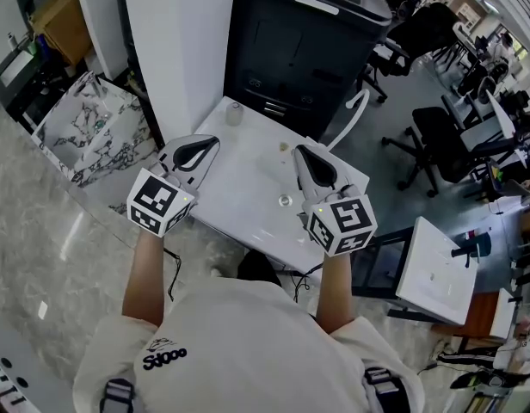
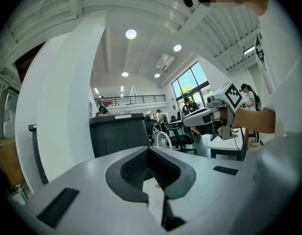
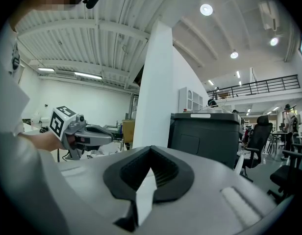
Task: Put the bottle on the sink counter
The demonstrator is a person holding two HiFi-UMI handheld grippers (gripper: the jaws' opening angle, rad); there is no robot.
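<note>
A small pale bottle stands upright at the far left corner of the white sink counter, which has a drain hole and a curved white faucet. My left gripper hovers over the counter's left edge, shut with nothing between its jaws. My right gripper hovers over the counter's middle, also shut and empty. Both point toward the far side; the bottle is well ahead of the left gripper and untouched. Each gripper shows in the other's view: the right gripper and the left gripper.
A big black machine stands right behind the counter, beside a white pillar. A marble-patterned box sits on the floor at left. Office chairs and a small white table stand at right.
</note>
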